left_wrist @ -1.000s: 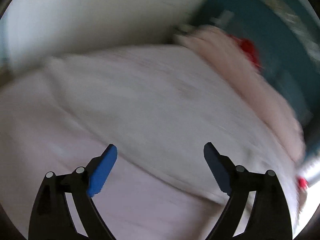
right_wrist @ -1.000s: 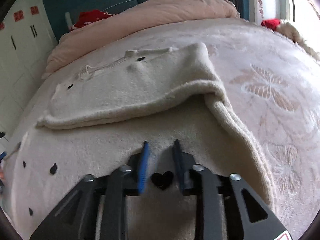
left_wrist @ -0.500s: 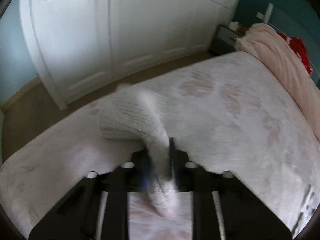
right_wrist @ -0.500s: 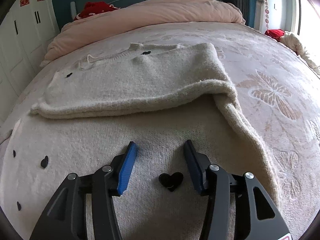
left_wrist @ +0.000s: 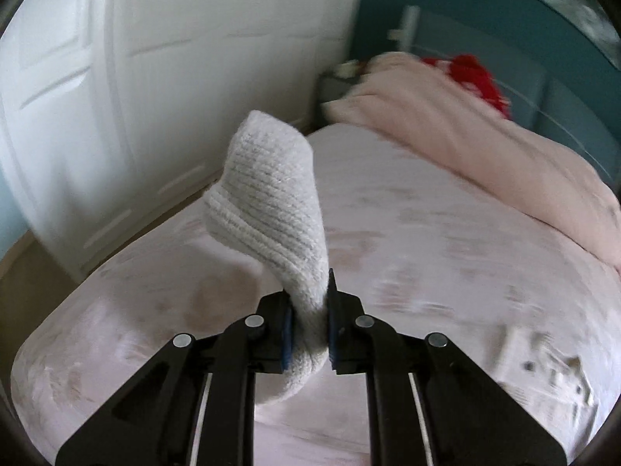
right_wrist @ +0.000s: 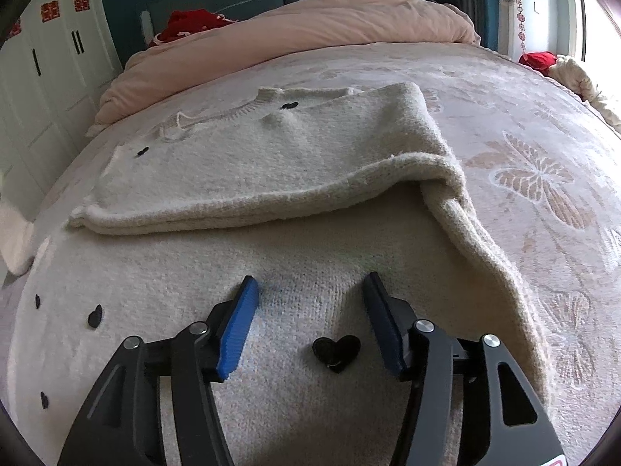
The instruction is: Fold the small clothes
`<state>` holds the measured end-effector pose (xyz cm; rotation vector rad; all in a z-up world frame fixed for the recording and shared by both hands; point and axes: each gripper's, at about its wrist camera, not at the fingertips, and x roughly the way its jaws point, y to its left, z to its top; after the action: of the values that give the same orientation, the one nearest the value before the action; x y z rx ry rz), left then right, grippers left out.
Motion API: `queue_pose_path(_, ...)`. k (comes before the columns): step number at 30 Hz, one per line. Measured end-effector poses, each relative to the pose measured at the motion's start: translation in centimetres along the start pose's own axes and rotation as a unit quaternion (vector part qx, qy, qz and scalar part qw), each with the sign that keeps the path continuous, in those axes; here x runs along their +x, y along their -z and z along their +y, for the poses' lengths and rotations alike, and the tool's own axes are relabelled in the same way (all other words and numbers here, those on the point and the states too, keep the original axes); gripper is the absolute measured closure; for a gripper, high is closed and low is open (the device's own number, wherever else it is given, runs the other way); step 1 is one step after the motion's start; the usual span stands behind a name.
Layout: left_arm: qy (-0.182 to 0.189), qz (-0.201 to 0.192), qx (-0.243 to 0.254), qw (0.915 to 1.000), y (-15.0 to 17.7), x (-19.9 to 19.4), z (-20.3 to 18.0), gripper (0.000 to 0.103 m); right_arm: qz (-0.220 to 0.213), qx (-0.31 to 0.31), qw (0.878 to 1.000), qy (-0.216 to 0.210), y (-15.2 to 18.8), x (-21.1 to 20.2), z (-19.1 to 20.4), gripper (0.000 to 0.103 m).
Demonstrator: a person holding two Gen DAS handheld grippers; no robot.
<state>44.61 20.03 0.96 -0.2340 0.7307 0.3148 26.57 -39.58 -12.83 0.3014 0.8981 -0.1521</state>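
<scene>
Left gripper [left_wrist: 309,312] clamped on a knit sleeve [left_wrist: 271,194], lifted clear of the bed [left_wrist: 446,272], cuff end curling upward toward the white wardrobe [left_wrist: 136,77]. Right gripper [right_wrist: 310,318] spread wide, fingers resting on the cream sweater [right_wrist: 271,163] near the bed's near edge, a black heart [right_wrist: 336,349] between them. Sweater spread across the bed's middle, upper part folded over; pink duvet [right_wrist: 310,35] along the far edge.

Cream sweater [right_wrist: 271,163] — black hearts; pink bedspread [right_wrist: 543,178] — butterfly pattern.
</scene>
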Motion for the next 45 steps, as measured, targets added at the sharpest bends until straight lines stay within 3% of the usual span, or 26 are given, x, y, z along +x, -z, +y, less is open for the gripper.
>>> queue_pose_path(6,0.062,-0.018,0.087,0.9941,1.9,-4.0,-11.5,0.090,-0.002,0.005,1.000,-0.016,0.0,0.0,0.0,0.041)
queue_pose_path(12,0.116,0.015,0.149,0.9819,7.9,-5.9,-21.0,0.090,-0.004,0.010,1.000,-0.027,0.1,0.0,0.0,0.038)
queue_pose_path(14,0.132,0.035,0.161,0.9773,10.5,-6.3,-22.4,0.086,-0.005,0.013,0.999,-0.032,0.1,-0.1,0.0,0.038)
queue_pose_path(16,0.152,0.073,0.166,0.9716,13.7,-6.0,-23.7,0.072,-0.004,0.013,0.999,-0.034,0.0,-0.1,0.0,0.037)
queue_pose_path(17,0.161,0.090,0.164,0.9691,15.3,-5.9,-23.8,0.057,-0.002,0.013,0.999,-0.036,0.0,-0.1,0.0,0.035)
queue_pose_path(21,0.181,0.113,0.139,0.9671,19.5,-6.2,-20.6,0.030,0.007,0.007,0.999,-0.033,-0.8,-0.7,0.5,0.031)
queue_pose_path(23,0.186,0.112,0.110,0.9700,20.3,-7.1,-16.7,0.022,-0.012,0.011,0.998,-0.054,-2.0,-2.3,1.4,0.030)
queue_pose_path(26,0.167,0.113,0.073,0.9768,20.4,-6.8,-10.9,0.019,-0.020,-0.006,0.994,-0.105,-5.5,-2.9,4.9,0.020)
queue_pose_path(29,0.143,0.145,0.018,0.9788,19.5,-4.7,-6.2,0.019,0.044,-0.017,0.992,-0.114,-8.2,1.2,8.3,0.019)
queue_pose_path(31,0.145,0.163,-0.026,0.9756,18.7,-3.7,-3.7,0.019,0.081,0.015,0.988,-0.131,-8.8,4.1,9.3,0.025)
queue_pose_path(32,0.147,0.167,-0.047,0.9739,18.9,-3.5,-2.6,0.019,0.107,0.032,0.984,-0.136,-9.0,5.9,9.9,0.038)
queue_pose_path(33,0.148,0.168,-0.062,0.9726,18.6,-3.2,-1.7,0.019,0.127,0.037,0.982,-0.137,-8.9,7.2,10.7,0.043)
queue_pose_path(34,0.150,0.169,-0.077,0.9712,18.3,-2.9,-1.0,0.019,0.133,0.031,0.984,-0.118,-9.0,8.0,11.6,0.046)
queue_pose_path(36,0.151,0.170,-0.088,0.9699,17.8,-2.4,-0.5,0.019,0.129,0.012,0.985,-0.112,-9.7,8.0,12.8,0.092)
queue_pose_path(38,0.158,0.171,-0.096,0.9678,17.6,-2.2,-0.2,0.019,0.114,0.027,0.984,-0.134,-11.7,6.9,12.7,0.095)
queue_pose_path(40,0.174,0.173,-0.108,0.9634,17.3,-2.3,-0.5,0.019,0.048,0.037,0.985,-0.159,-14.8,3.3,11.8,0.095)
queue_pose_path(43,0.200,0.178,-0.123,0.9557,17.1,-2.4,-1.3,0.019,-0.030,0.042,0.989,-0.142,-17.4,-1.2,8.9,0.095)
queue_pose_path(45,0.215,0.182,-0.130,0.9506,17.1,-2.3,-2.3,0.019,-0.040,0.046,0.993,-0.105,-17.9,-1.4,6.1,0.095)
